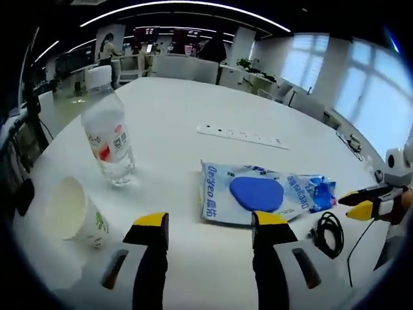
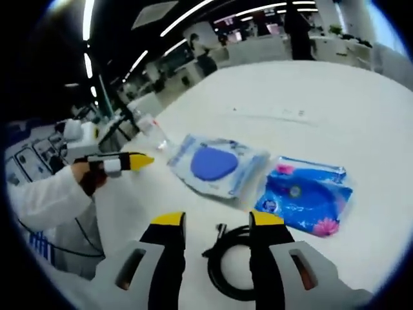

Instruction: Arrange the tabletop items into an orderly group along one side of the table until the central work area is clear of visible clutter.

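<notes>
In the left gripper view a wide white table in an open office carries, from 9 to 3 o'clock, a tipped paper cup, a water bottle, a blue-and-white pouch and a black cable. Both the left gripper and the right gripper have their jaws apart and empty.

The white table carries a bottle, tipped cup, packets, cable, and perhaps a power strip.

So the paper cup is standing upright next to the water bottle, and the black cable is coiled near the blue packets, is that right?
Not quite. In the left gripper view the paper cup lies on its side, its open mouth facing the camera, near the upright water bottle. The rest holds: the black cable is coiled near the blue packets on the table.
</notes>
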`<action>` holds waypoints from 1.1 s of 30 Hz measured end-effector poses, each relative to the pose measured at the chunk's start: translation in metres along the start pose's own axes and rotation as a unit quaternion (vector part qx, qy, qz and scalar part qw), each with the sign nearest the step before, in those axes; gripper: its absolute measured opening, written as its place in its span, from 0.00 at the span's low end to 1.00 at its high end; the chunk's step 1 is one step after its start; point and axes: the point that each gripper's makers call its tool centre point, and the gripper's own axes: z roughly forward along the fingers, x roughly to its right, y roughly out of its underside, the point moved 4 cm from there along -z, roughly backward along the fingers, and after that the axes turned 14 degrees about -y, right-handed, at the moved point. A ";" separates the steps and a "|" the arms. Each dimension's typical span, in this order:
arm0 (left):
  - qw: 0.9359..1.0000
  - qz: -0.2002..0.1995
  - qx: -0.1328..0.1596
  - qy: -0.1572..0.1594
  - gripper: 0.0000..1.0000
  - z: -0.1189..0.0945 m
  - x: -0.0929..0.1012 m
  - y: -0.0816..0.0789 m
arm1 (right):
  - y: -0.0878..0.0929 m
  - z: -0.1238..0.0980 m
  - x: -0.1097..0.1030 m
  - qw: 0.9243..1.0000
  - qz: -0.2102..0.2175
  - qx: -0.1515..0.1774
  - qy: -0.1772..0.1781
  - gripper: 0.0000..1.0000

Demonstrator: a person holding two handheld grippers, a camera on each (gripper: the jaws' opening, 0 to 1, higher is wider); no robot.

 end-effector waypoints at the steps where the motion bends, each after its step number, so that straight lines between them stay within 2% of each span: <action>1: 1.000 0.001 0.002 0.001 0.53 -0.004 0.000 0.000 | 0.002 -0.003 0.000 1.000 0.002 0.001 0.000 0.38; 9: 1.000 0.013 0.010 0.002 0.54 -0.025 -0.004 0.003 | 0.022 -0.033 0.000 1.000 0.009 0.011 0.008 0.40; 14: 1.000 -0.001 0.025 0.001 0.55 -0.041 -0.011 0.004 | 0.036 -0.052 0.003 0.999 0.024 0.020 0.016 0.41; 17: 1.000 0.004 0.030 0.001 0.56 -0.048 -0.014 0.006 | 0.046 -0.063 0.004 0.999 0.023 0.017 0.021 0.42; 20: 0.999 0.015 0.028 -0.003 0.57 -0.055 -0.018 0.010 | 0.055 -0.076 0.006 0.999 0.030 0.022 0.025 0.42; 26: 1.000 0.008 0.022 -0.015 0.57 -0.067 -0.031 0.019 | 0.067 -0.095 0.010 0.998 0.038 0.029 0.038 0.42; 33: 1.000 0.006 0.018 -0.020 0.57 -0.075 -0.037 0.024 | 0.076 -0.105 0.010 0.996 0.060 0.042 0.041 0.42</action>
